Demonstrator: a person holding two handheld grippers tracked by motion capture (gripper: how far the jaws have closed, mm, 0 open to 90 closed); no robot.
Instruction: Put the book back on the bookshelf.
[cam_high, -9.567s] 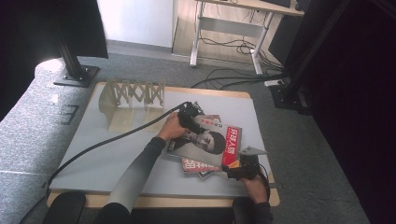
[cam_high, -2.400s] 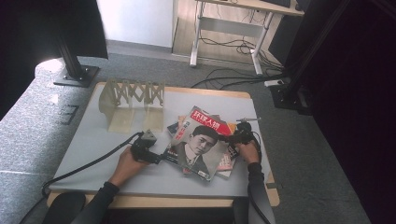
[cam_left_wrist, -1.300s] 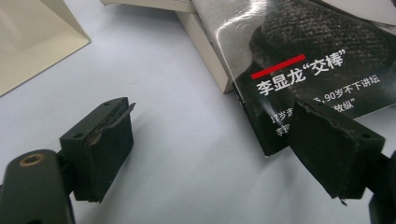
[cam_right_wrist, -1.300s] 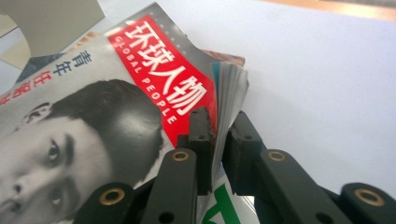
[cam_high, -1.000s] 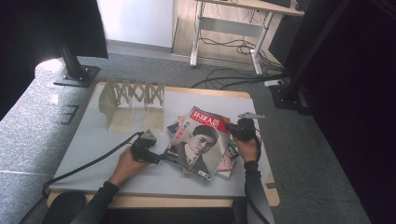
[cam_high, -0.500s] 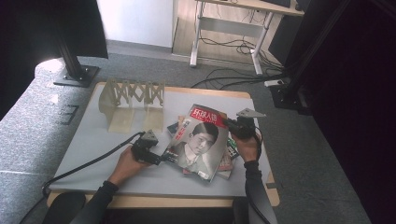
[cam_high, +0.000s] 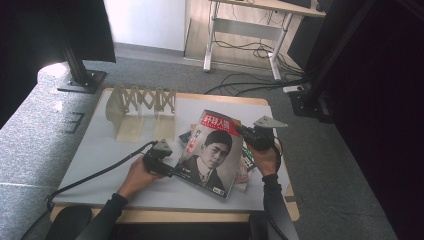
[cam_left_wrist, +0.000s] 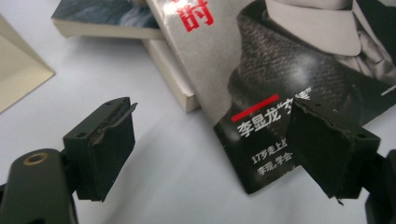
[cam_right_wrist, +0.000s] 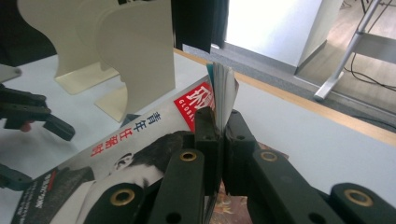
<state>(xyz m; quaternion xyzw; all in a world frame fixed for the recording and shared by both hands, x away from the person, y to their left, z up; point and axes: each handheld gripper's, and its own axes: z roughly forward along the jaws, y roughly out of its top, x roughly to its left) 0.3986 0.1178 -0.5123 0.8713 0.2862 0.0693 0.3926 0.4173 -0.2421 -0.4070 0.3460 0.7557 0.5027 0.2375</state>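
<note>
A magazine (cam_high: 212, 155) with a man's portrait and a red title lies tilted, its far right edge raised off the table. My right gripper (cam_high: 245, 134) is shut on that edge; in the right gripper view the jaws (cam_right_wrist: 219, 126) pinch the pages of the magazine (cam_right_wrist: 140, 140). My left gripper (cam_high: 167, 167) rests low on the table at the magazine's near left corner, open. In the left gripper view the jaws (cam_left_wrist: 215, 140) stand wide apart, and the corner of the magazine (cam_left_wrist: 289, 60) lies just ahead of the right jaw, untouched.
Other books (cam_high: 245, 170) lie under and beside the magazine, two of them (cam_left_wrist: 173, 79) in front of the left jaws. A cream bookend rack (cam_high: 142, 107) stands at the back left of the grey table (cam_high: 100, 150). Cables trail off the table's front.
My right gripper has risen with the magazine's edge, tipping the magazine steeper. The left gripper has stayed in place, open.
</note>
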